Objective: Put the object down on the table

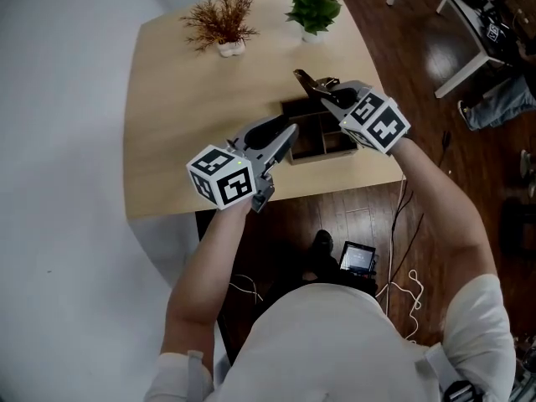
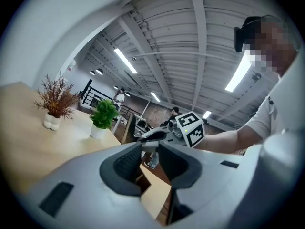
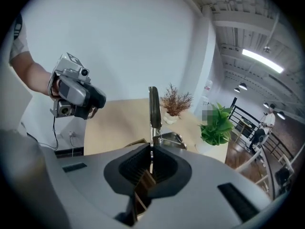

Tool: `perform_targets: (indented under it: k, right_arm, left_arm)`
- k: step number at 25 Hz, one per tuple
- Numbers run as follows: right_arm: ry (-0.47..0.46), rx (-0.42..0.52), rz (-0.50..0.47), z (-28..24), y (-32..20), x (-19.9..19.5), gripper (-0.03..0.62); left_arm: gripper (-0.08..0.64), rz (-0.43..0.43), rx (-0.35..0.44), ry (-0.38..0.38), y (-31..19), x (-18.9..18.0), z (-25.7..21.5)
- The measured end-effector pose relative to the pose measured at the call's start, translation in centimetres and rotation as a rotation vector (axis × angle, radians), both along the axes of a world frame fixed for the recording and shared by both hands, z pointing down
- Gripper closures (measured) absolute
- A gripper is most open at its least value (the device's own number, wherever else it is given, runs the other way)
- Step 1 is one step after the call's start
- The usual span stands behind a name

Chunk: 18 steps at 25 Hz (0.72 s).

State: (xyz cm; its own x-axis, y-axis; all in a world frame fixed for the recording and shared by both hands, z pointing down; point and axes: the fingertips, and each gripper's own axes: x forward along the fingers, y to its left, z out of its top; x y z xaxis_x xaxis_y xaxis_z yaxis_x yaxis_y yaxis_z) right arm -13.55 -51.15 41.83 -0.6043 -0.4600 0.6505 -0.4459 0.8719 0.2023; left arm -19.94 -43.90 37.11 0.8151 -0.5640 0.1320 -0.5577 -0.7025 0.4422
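The right gripper [image 1: 332,97] has its fingers pressed together on the thin lower end of a slim tool with a dark handle and a shiny metal head [image 1: 315,82]. In the right gripper view the tool [image 3: 154,109] stands up past the fingertips, handle uppermost, the metal head just above the closed jaws of the right gripper [image 3: 151,159]. The tool is held in the air, not resting on anything.

Below and behind those fingers sits a dark wooden divided tray [image 1: 322,138] at the near edge of the pale wooden table [image 1: 172,115]. Bare tabletop stretches beyond the fingertips. Farther off stand a reddish dried plant in a white pot [image 1: 222,23] and a leafy green plant in a white pot [image 1: 312,7].

The left gripper [image 1: 287,134] hangs beside the tray's left end. The left gripper view shows its fingers slightly apart with nothing between them [image 2: 150,160].

The step in hand looks like the carry before release. The next move probably calls for lowering the tool past the tray onto bare wood ahead of the fingertips. It should be tipped until it lies flat, and only then should the jaws part, so it does not topple.
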Motion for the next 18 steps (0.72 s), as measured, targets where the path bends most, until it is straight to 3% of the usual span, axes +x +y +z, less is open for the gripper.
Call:
perform_targets:
  k: [10, 18]
  right_arm:
    - [0.224, -0.065, -0.163, 6.9, 0.4, -1.6, 0.588]
    - [0.323, -0.071, -0.156, 9.9, -1.0, -2.2, 0.586]
  left_arm:
    - [0.474, -0.028, -0.097, -0.012, -0.3, -1.0, 4.3]
    - [0.474, -0.031, -0.122, -0.010, 0.5, -0.9, 5.3]
